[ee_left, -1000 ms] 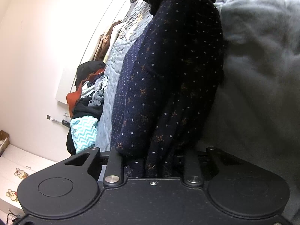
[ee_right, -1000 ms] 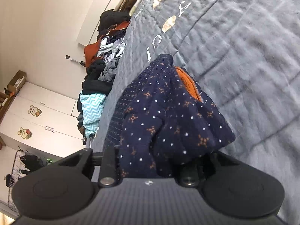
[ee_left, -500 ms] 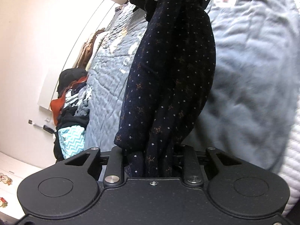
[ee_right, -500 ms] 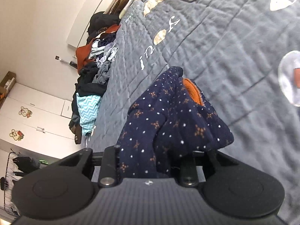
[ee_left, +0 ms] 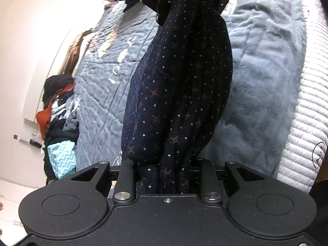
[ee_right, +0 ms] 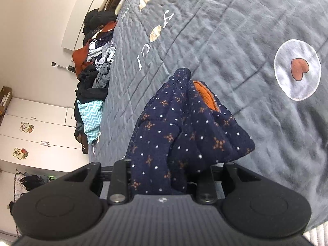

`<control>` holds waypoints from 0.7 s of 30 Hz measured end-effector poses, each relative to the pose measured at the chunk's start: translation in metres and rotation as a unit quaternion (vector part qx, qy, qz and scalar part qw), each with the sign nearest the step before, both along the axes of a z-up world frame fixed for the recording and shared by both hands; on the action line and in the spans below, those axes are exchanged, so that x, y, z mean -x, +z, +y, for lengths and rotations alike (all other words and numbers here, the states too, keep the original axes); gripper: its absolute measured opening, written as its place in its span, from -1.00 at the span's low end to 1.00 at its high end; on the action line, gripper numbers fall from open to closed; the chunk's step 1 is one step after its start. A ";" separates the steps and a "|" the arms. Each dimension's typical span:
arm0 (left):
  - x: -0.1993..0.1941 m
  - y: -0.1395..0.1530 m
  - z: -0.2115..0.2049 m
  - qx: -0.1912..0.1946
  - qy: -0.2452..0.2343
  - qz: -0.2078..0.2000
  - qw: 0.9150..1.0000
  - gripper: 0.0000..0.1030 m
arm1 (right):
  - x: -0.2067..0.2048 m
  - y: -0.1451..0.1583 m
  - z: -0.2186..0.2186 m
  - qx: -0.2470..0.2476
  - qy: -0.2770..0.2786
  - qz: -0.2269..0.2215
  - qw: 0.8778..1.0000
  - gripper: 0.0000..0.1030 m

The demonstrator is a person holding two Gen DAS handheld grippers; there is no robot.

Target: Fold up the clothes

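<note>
Stretching navy garment (ee_left: pixel 180 94) between both claws.

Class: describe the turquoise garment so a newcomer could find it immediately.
Start at the grey quilted bedspread. Along its left edge lies a clothes pile. At the pile's near end, the turquoise garment is the only piece with white zigzags.
</note>
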State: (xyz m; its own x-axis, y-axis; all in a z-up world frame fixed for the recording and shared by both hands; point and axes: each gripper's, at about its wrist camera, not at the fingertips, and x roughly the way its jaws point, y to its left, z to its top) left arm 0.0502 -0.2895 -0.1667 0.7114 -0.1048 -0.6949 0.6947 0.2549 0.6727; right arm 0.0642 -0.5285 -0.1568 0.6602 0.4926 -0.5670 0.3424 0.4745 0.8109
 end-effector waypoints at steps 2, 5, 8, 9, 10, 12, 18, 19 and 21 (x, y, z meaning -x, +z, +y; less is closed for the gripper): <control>-0.003 0.001 0.000 -0.006 -0.005 0.016 1.000 -0.53 | -0.002 0.000 -0.002 -0.001 0.003 0.003 1.000 -0.42; -0.006 0.005 -0.002 -0.016 -0.010 0.042 0.999 -0.54 | -0.004 0.007 -0.001 0.009 0.007 0.017 1.000 -0.42; -0.012 0.018 -0.003 -0.012 -0.005 0.067 0.998 -0.55 | -0.006 0.025 0.000 0.022 0.007 0.032 0.999 -0.42; -0.013 0.025 -0.004 -0.010 -0.005 0.077 0.997 -0.55 | -0.007 0.032 0.000 0.028 0.005 0.038 0.999 -0.43; -0.015 0.032 -0.005 -0.008 -0.005 0.085 0.996 -0.56 | -0.009 0.038 -0.001 0.030 0.003 0.047 0.998 -0.43; -0.019 0.046 -0.006 -0.005 -0.003 0.100 0.995 -0.57 | -0.012 0.052 -0.004 0.029 -0.002 0.068 0.997 -0.43; -0.027 0.099 -0.021 0.006 -0.005 0.133 0.991 -0.58 | -0.021 0.110 -0.014 0.053 -0.010 0.108 0.993 -0.44; -0.027 0.108 -0.025 0.008 -0.008 0.138 0.990 -0.58 | -0.022 0.120 -0.018 0.057 -0.012 0.113 0.992 -0.44; -0.027 0.127 -0.032 0.011 -0.016 0.146 0.989 -0.58 | -0.023 0.141 -0.027 0.061 -0.016 0.123 0.990 -0.44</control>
State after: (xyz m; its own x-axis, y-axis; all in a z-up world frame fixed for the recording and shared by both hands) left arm 0.0776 -0.3215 -0.0401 0.4761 -0.1402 -0.8681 0.8667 0.2421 0.4362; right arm 0.0873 -0.5550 -0.0162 0.5091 0.3911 -0.7667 0.5397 0.5489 0.6383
